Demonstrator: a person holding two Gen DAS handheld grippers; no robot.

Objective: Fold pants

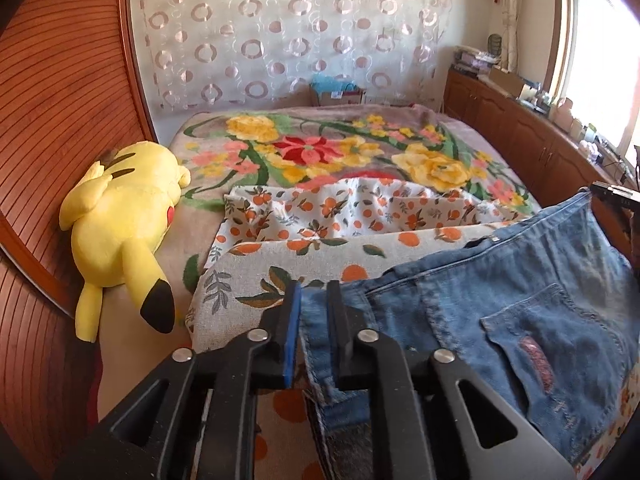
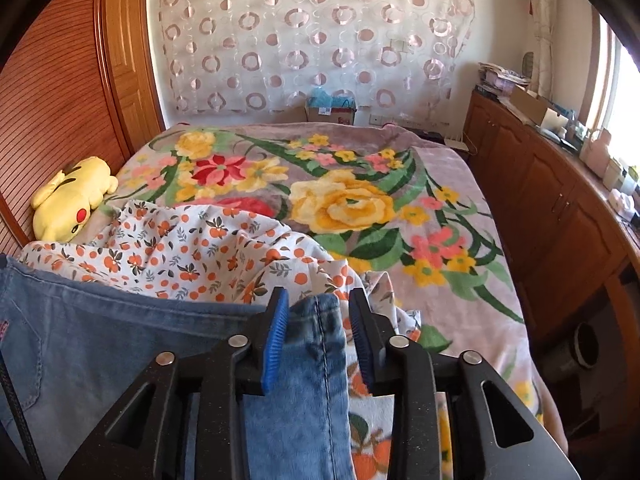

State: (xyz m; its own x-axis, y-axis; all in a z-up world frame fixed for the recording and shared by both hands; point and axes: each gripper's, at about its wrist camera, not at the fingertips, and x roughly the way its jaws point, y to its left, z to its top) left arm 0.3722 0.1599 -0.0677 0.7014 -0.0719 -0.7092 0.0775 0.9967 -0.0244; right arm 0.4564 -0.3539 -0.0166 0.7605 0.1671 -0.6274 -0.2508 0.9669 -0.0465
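Bright daylight from the glaring window (image 1: 600,64); sharp frames, edges fisheye-curved.

Left gripper (image 1: 314,304) angled downward, jaws slightly parted. Right gripper (image 2: 320,312) angled downward, jaws parted wider.

We find no lettering we can read in either view; the pink embroidered patch (image 1: 538,358) on the jeans' (image 1: 520,280) back pocket at four o'clock is too worn to make out, and the printed label on the cardboard box (image 2: 330,114) at twelve o'clock is too small to read
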